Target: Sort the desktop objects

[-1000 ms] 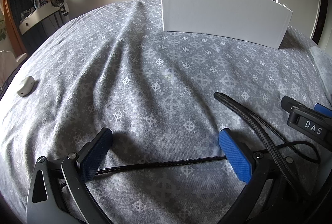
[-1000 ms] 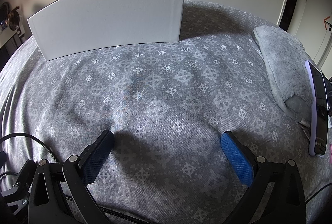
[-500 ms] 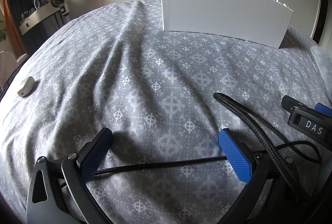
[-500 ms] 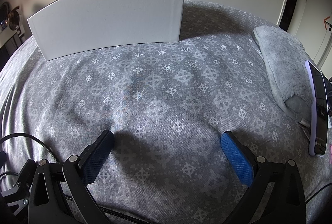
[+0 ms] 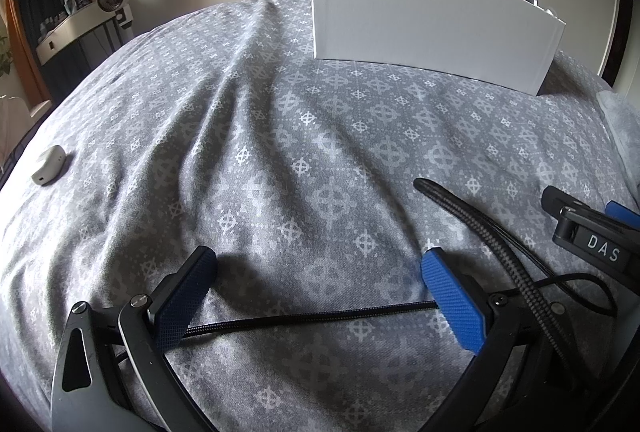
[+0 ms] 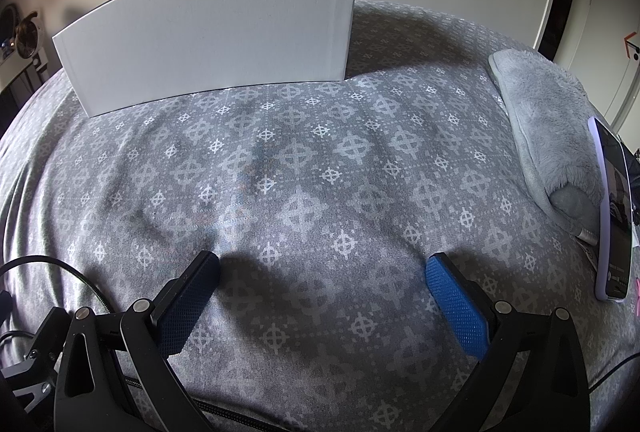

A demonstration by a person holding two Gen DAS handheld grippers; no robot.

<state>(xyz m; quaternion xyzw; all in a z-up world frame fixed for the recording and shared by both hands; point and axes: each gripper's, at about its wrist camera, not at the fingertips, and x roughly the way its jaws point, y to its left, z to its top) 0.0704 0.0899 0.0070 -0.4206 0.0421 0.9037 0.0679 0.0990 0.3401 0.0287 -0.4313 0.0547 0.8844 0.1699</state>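
Over the grey patterned bedspread [image 5: 280, 135] we see both the left hand-held gripper [image 5: 316, 276] and right hand-held gripper [image 6: 322, 274] spread wide, holding nothing; the white cardboard box [image 6: 212, 43] stands well ahead.

My left gripper [image 5: 318, 264] carries two black linkage arms with round silver screws, each ending in fingers [image 5: 452, 302] faced with blue, cross-hatched pads, and a braided black cable [image 5: 312, 318] runs behind them. My right gripper [image 6: 322, 270] is built the same way: black arms, silver screw heads, blue textured fingers [image 6: 456, 306] and thin black cabling at its left edge. Seen from my left side, the right gripper's black body bears white letters reading "DAS" [image 5: 603, 248].
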